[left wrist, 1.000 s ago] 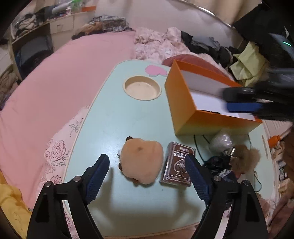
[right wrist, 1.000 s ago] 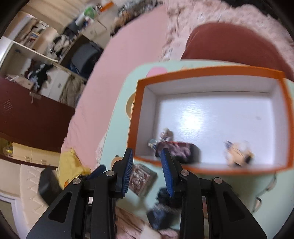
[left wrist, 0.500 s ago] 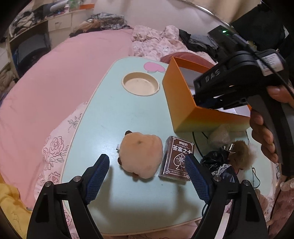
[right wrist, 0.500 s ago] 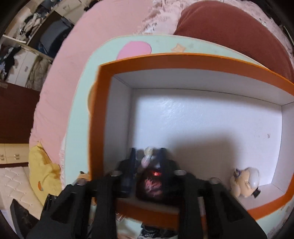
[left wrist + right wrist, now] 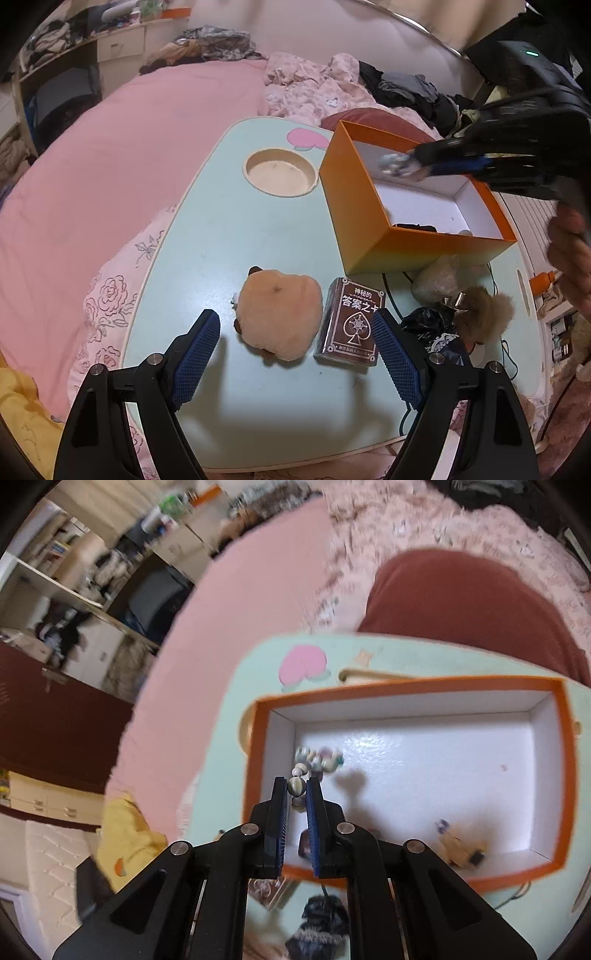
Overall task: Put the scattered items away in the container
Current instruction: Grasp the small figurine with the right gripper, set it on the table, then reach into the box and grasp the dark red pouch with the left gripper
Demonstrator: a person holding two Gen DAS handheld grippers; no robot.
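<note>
The orange box (image 5: 561,775) sits on the green bench (image 5: 229,236), and the right tongs (image 5: 296,788) hang over its left end, pinched tight on a string of beads (image 5: 296,785). 1 pale bead is squeezed between the 2 blue pads, and the rest of the string bunches up just past the tips, above the white floor of the box. Below and to the right of these tongs, a small tan toy (image 5: 460,847) lies in the near corner of the box. The left tongs (image 5: 299,334) are spread wide apart and hold nothing. Between their tips lie a round tan plush (image 5: 279,314) and a brown card pack (image 5: 352,325), side by side on the bench. Just right of the left tongs are a dark cloth thing (image 5: 432,332) and a brown fluffy ball (image 5: 487,314). Farther ahead is a round cup hole (image 5: 280,176) in the bench, beside the box. A pink bed (image 5: 110,166) lies off to the left.
</note>
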